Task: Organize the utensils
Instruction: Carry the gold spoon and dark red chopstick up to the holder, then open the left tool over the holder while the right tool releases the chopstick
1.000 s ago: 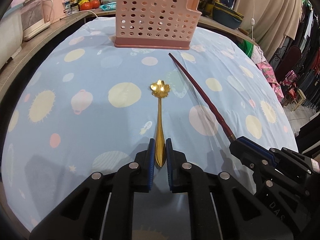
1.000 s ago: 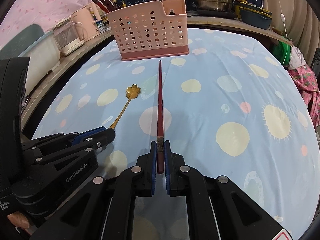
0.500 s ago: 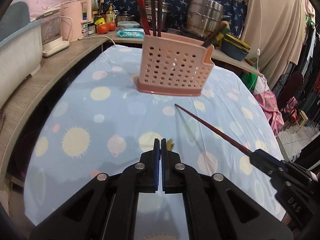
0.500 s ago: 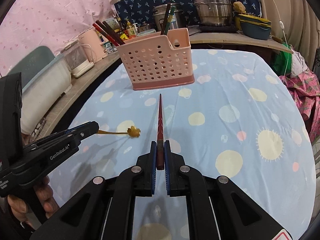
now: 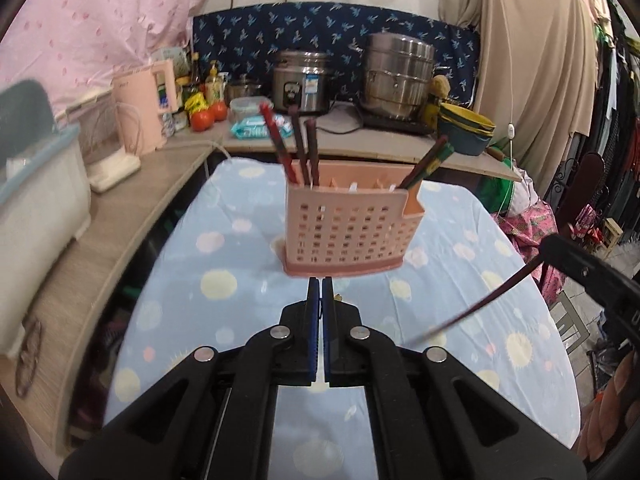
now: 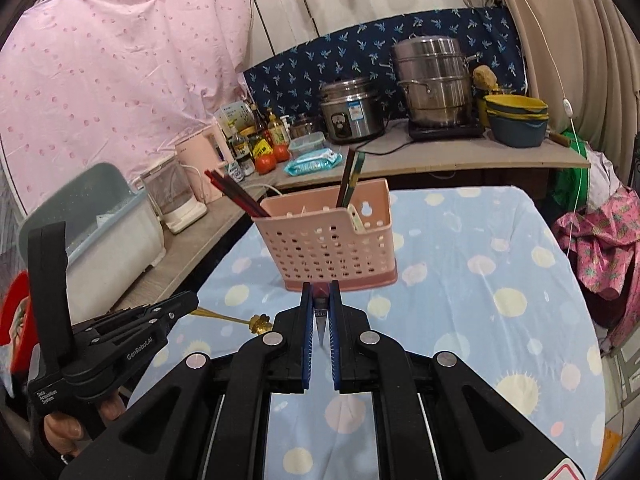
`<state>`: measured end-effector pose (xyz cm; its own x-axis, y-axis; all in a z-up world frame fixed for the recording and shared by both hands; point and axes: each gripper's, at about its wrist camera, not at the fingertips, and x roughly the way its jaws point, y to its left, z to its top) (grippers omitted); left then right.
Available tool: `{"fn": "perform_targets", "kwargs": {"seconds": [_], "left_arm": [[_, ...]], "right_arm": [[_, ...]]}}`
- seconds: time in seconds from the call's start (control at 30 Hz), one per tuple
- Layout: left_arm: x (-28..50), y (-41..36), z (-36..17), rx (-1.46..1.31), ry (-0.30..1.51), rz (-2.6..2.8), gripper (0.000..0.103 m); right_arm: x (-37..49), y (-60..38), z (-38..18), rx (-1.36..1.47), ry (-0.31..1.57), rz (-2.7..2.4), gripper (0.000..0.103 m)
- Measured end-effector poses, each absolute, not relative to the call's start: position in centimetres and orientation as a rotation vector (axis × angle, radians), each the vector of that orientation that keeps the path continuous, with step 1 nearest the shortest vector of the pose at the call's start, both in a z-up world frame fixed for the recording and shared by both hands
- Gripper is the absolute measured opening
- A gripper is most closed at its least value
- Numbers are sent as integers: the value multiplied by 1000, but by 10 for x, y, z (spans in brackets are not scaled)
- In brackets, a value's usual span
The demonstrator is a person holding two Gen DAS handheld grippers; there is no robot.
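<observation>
Left hand-held gripper: jaws pressed together on the handle of the gold spoon, which juts out level above the tabletop; its flower-shaped bowl shows in the right wrist view.
Right hand-held gripper: narrow, clamped on the thick end of the dark red chopstick, which points ahead toward the holder; in the left wrist view it slants through the air, clear of the cloth.
Holder: the pink perforated utensil holder stands upright near the far end of the tabletop, straight ahead of both tools; dark chopsticks lean out of its left end, a darker pair out of its right, with dividers between.
Step in hand: both pieces are lifted and in carry toward the holder; neither has reached the rim.
Next move: probably each tip must go above the rim, tilt downward, and drop into a matching compartment, the chopstick with its fellows; which slot suits the spoon cannot be told.
Edges: the tall back wall and the leaning sticks crowd the opening.
Open room: the spotted cloth before the holder is bare, and the two tools sit close side by side, so one may need to go first.
</observation>
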<state>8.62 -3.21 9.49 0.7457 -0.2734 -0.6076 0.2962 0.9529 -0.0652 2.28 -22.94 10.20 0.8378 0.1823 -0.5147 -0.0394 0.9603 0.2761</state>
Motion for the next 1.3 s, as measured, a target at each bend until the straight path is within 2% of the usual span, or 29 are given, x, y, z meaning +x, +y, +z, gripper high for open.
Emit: {"fn": "perform_targets", "kwargs": {"seconds": [0.53, 0.77, 0.9, 1.3], "left_arm": [[148, -64, 192, 53, 528, -376, 1], [181, -77, 211, 75, 488, -331, 1], [203, -82, 202, 79, 514, -302, 1], [237, -81, 160, 88, 598, -249, 1]], "right_arm": [[97, -245, 213, 244, 316, 102, 7], [138, -251, 247, 262, 243, 87, 7], [165, -248, 242, 254, 270, 79, 7], [207, -247, 177, 256, 441, 74, 7]]}}
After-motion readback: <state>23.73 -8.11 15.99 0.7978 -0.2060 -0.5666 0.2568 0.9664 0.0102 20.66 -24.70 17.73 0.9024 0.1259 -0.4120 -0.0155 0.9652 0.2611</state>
